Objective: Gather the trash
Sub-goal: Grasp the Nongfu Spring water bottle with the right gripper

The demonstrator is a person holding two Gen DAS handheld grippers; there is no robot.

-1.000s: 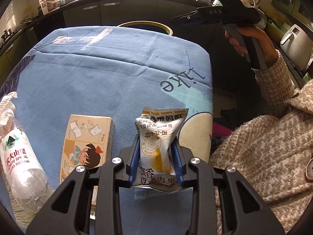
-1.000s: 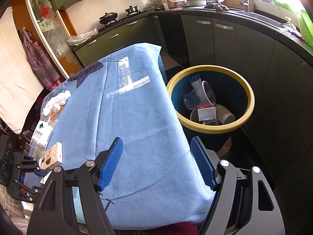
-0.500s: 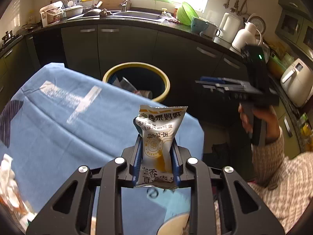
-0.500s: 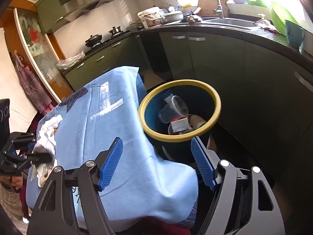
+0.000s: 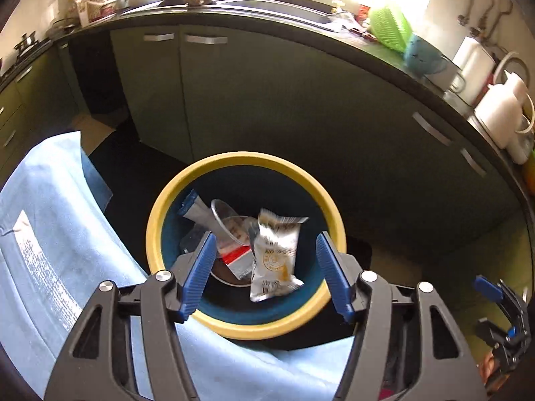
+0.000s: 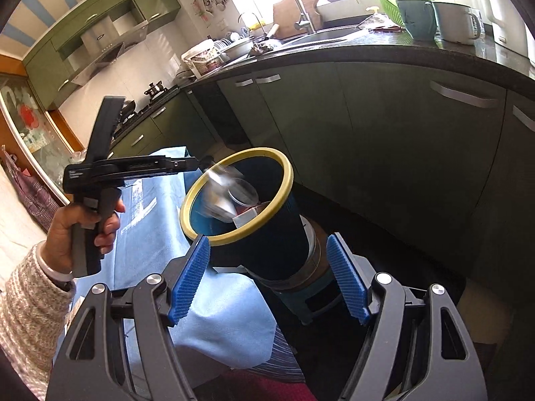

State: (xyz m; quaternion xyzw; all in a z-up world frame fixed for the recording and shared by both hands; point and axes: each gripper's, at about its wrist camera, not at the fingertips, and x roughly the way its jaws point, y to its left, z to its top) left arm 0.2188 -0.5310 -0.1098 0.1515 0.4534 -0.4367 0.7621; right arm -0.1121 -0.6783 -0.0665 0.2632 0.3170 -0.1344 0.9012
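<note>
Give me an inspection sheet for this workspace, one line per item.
Surface: blue tablecloth covers the table beside the bin.
Job's things: snack wrapper loose over the yellow-rimmed trash bin, touching neither finger; plastic cup and small carton already inside.
Clutter: nothing seen on the visible cloth.
Grippers: left gripper open above the bin; right gripper open, empty.
Cables: nothing seen.
Surroundings: green cabinets, dark countertop with sink, white kettle.
</note>
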